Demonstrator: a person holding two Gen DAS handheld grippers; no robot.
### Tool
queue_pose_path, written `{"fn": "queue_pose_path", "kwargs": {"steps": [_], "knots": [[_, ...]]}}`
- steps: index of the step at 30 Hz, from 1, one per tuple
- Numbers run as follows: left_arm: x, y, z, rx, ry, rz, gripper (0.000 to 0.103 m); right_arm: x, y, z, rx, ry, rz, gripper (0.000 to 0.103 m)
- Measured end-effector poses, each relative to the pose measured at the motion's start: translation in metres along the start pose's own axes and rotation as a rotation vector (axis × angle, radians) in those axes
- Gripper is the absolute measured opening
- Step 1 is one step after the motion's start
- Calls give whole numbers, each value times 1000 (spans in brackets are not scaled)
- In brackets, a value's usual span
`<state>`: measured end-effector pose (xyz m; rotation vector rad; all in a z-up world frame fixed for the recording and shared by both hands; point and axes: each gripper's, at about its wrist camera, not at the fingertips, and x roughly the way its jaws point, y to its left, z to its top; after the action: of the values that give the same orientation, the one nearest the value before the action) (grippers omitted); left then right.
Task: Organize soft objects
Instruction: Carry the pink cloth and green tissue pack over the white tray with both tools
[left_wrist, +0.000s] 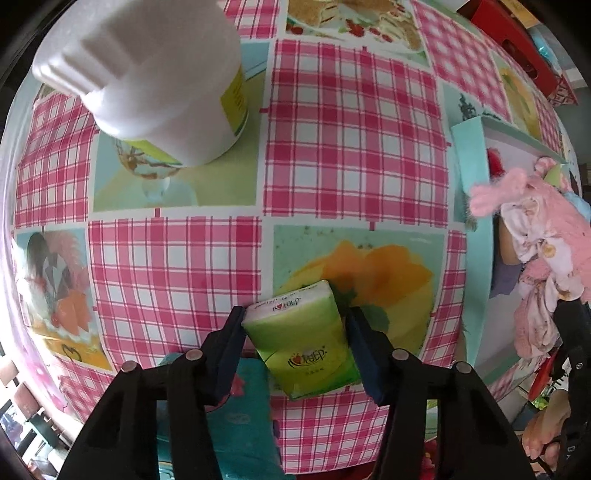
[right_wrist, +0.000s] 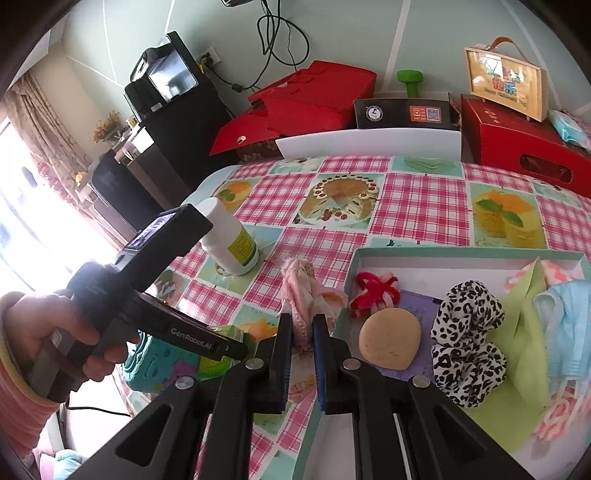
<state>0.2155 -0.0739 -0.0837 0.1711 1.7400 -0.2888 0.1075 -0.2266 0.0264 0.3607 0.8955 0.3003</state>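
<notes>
My left gripper (left_wrist: 295, 321) is shut on a green tissue pack (left_wrist: 306, 339) and holds it above the checked tablecloth. My right gripper (right_wrist: 301, 332) is shut on a pink fuzzy cloth (right_wrist: 303, 291), held just left of the shallow teal-rimmed box (right_wrist: 461, 253); the cloth also shows at the right of the left wrist view (left_wrist: 535, 236). In the box lie a red yarn scrunchie (right_wrist: 373, 290), a tan round sponge (right_wrist: 389, 343), a leopard-print scrunchie (right_wrist: 469, 336), a green cloth (right_wrist: 517, 332) and a blue face mask (right_wrist: 569, 325).
A white bottle (right_wrist: 229, 236) with a yellow-green label stands on the table left of the box, also in the left wrist view (left_wrist: 166, 74). A teal item (right_wrist: 147, 365) lies at the near left edge. Red boxes (right_wrist: 295, 107) and a black box (right_wrist: 402, 112) line the far edge.
</notes>
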Motion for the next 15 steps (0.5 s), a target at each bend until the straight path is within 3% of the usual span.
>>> {"fn": "queue_pose_path", "kwargs": {"steps": [9,15], "knots": [[-31,-15,-5,-7,-79,-28,56,-5,-1,1,7,-16,3,12],[-73,-26,-23,-15,-217,-44,56,-20,-3,2,17,-62,-4,12]]}}
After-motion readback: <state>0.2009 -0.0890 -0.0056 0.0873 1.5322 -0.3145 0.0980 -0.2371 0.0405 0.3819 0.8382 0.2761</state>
